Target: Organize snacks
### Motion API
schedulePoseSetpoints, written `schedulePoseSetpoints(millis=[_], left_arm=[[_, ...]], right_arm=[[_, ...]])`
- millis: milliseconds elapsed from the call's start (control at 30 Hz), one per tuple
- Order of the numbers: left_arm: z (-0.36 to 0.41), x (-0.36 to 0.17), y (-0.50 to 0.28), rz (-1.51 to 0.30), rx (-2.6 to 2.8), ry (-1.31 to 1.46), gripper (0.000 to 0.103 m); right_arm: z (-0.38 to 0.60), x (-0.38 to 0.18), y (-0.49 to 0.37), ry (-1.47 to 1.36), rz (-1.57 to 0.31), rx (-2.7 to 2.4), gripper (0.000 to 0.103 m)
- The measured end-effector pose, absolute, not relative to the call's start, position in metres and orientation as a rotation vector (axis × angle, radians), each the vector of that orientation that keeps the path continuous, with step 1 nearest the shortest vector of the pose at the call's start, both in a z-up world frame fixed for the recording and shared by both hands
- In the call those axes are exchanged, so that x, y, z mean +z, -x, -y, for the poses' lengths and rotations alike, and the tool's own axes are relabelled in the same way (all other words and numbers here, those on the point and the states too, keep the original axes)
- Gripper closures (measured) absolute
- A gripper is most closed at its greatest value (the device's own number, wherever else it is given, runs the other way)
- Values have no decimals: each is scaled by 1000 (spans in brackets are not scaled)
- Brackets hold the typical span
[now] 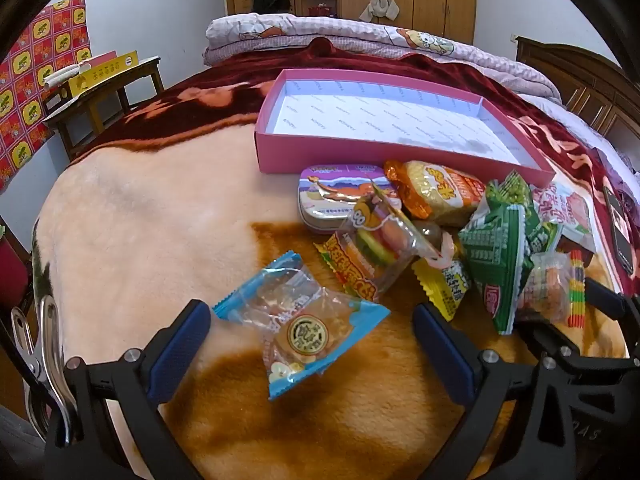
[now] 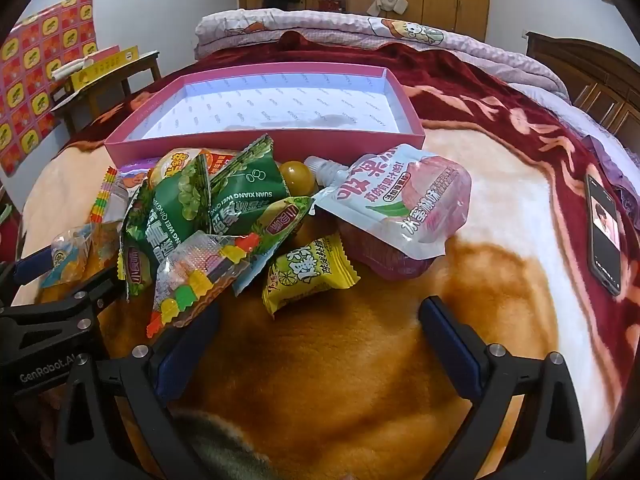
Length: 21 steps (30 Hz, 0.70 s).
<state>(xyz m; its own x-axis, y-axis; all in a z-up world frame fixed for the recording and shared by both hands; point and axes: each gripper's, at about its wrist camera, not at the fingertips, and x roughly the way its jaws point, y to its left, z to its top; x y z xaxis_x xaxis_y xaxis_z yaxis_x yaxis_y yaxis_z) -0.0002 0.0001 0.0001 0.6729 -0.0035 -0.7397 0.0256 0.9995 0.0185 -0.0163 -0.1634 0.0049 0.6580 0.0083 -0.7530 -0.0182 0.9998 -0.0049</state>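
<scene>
- The left gripper (image 1: pixel 312 342) hangs over the blanket (image 1: pixel 152 208), fingers (image 1: pixel 182 344) spread wide, gripping nothing; a blue packet (image 1: pixel 300 320) lies between them, touching neither.
- The right gripper (image 2: pixel 320 344) is wide open and holds nothing; its left finger (image 2: pixel 188 344) sits under the edge of a gummy pack (image 2: pixel 196 280).
- The snack pile (image 1: pixel 440 232) lies at 1 o'clock from the left gripper, against the near wall of the pink box (image 1: pixel 320 156).
- A pink pouch (image 2: pixel 400 204) tops the pile at 12 o'clock from the right gripper; a yellow packet (image 2: pixel 308 276) lies nearer.
- A phone (image 2: pixel 605 236) lies at 2 o'clock.
</scene>
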Motion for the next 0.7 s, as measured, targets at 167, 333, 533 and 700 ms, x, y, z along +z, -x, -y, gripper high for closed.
schedulePoseSetpoints(millis=[167, 333, 533, 700], left_arm=[[-1, 0, 0, -835, -18, -27, 0], [-3, -1, 0, -835, -19, -25, 0], [0, 0, 0, -835, -15, -30, 0], [0, 0, 0, -834, -15, -30, 0]], right_arm=[[163, 5, 17, 12, -853, 16, 1], [163, 5, 17, 13, -850, 16, 1], [163, 5, 18, 13, -849, 16, 1], [163, 5, 18, 13, -849, 16, 1]])
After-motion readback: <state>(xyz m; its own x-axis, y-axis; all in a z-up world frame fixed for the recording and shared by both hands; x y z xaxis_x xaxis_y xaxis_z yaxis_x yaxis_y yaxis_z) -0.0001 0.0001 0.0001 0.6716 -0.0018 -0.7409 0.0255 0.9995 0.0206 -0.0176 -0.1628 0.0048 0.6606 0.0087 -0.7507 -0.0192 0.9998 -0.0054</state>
